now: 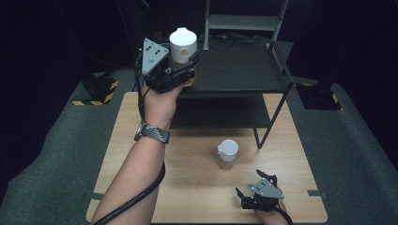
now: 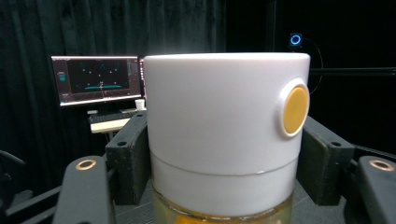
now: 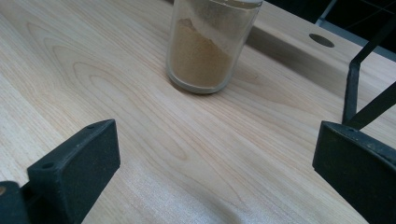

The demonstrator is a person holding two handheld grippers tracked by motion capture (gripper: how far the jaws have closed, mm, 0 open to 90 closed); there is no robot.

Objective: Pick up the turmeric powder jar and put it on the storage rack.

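While the right gripper (image 1: 257, 191) is resting low on the pale wooden table (image 1: 197, 187) with jaws spread wide, a glass jar of tan powder (image 3: 209, 46) is standing just ahead. Farther off, the left gripper (image 1: 180, 70) is clamping a white-capped jar with a yellow button (image 2: 224, 135) beside the black metal shelf (image 1: 239, 70).

Pale wood-grain table (image 3: 140, 121); clear glass jar (image 3: 210, 46); matt black shelf (image 1: 239, 70)

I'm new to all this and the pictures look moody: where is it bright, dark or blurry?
High view: black surroundings, with the lit wooden table standing out. Left gripper view: the white jar lid glares along its top, the monitor behind is soft. Right gripper view: even light, faint shadow beside the spice jar.
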